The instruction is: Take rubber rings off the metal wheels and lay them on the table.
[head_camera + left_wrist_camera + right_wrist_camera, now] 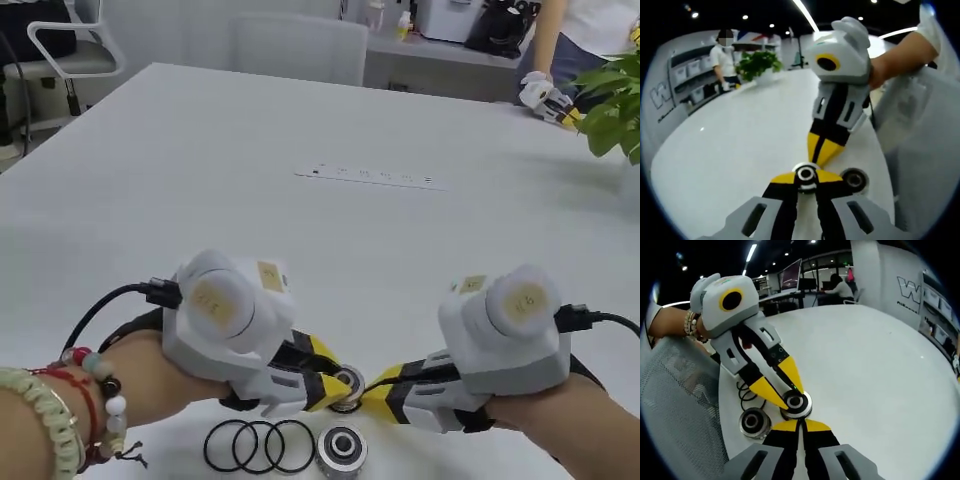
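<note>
A small metal wheel [347, 383] is held just above the white table [300, 120], with my left gripper [335, 385] shut on it from the left. In the left gripper view the wheel [806, 175] sits between the yellow jaw tips. My right gripper [368, 388] comes in from the right, jaws shut, tips meeting at the wheel's rim [796, 402]. Whether a ring is pinched there I cannot tell. A second wheel [342, 450] stands on the table just below. Three black rubber rings [260, 446] lie overlapping to its left.
The wheels and rings sit close to the table's near edge. A flush socket strip [370, 177] lies mid-table. A leafy plant [615, 105] and a person [560, 50] are at the far right. A chair [300, 45] stands behind the table.
</note>
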A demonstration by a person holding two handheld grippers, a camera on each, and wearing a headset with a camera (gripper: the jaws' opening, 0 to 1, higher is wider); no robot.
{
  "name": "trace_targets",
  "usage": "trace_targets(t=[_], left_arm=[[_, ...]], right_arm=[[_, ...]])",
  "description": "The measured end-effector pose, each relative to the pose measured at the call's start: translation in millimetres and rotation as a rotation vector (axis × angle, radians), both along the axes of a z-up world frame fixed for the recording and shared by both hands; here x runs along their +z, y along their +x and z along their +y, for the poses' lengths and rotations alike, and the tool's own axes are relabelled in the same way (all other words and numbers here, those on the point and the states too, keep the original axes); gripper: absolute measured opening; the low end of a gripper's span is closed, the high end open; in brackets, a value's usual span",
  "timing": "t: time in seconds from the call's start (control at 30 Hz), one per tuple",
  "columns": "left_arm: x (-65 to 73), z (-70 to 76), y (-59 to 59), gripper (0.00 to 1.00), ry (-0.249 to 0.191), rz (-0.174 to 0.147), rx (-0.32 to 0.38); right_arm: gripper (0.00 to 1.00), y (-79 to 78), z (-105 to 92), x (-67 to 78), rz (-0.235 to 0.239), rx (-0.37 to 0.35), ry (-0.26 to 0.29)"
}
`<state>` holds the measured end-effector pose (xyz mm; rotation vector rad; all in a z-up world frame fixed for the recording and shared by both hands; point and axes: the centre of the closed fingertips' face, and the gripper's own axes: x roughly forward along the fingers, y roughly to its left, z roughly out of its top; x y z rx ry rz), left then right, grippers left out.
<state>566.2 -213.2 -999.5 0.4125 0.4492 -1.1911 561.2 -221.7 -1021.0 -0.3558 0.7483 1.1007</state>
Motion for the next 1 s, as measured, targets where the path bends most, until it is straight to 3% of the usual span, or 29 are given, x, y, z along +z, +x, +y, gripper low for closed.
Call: trace_targets(t=[0.4,1.0], left_arm=[[-0.3,-0.4,0.6,0.14,0.003,-0.004,0.003],[-0.6,0.5,2.0,0.14,0.003,-0.006,0.013]], right_arm=[[0.0,2.4,-4.2,1.9,0.106,-0.107,0.05],[0.0,7.3,-5.0,6.4,0.172,-0.183,0.124]])
